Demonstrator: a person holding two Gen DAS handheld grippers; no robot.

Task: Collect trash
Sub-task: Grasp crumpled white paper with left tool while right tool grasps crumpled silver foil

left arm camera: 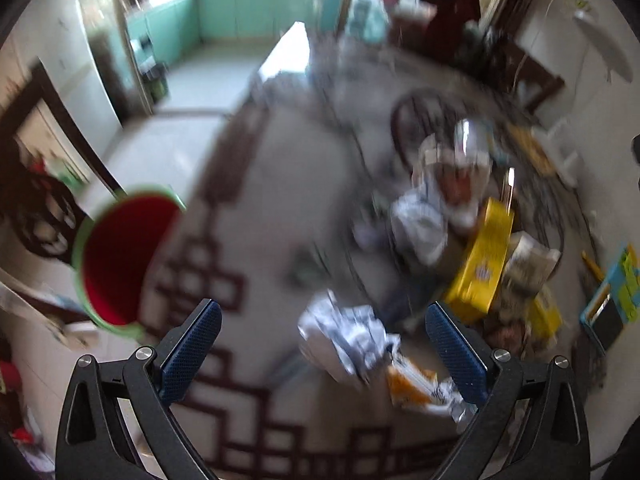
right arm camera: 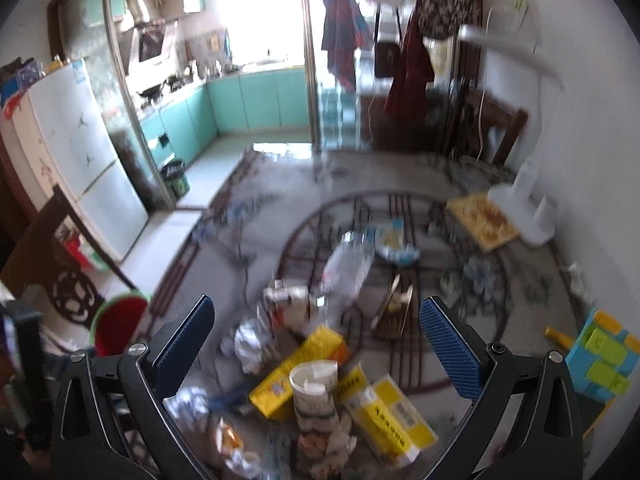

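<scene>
Cluttered dining room opening onto a teal kitchen, patterned desk strewn with trash: yellow carton, crushed clear bottle, crumpled paper wad, rolled paper cup, all apart from the red bucket at the desk's left edge. Apparently barely begun, nothing visibly in the bucket. Left tongs and right tongs both spread wide, empty, above the pile.

Both wrist views above shared trash pile

Home: fridge, teal kitchen cabinets, patterned table, hanging clothes.
</scene>
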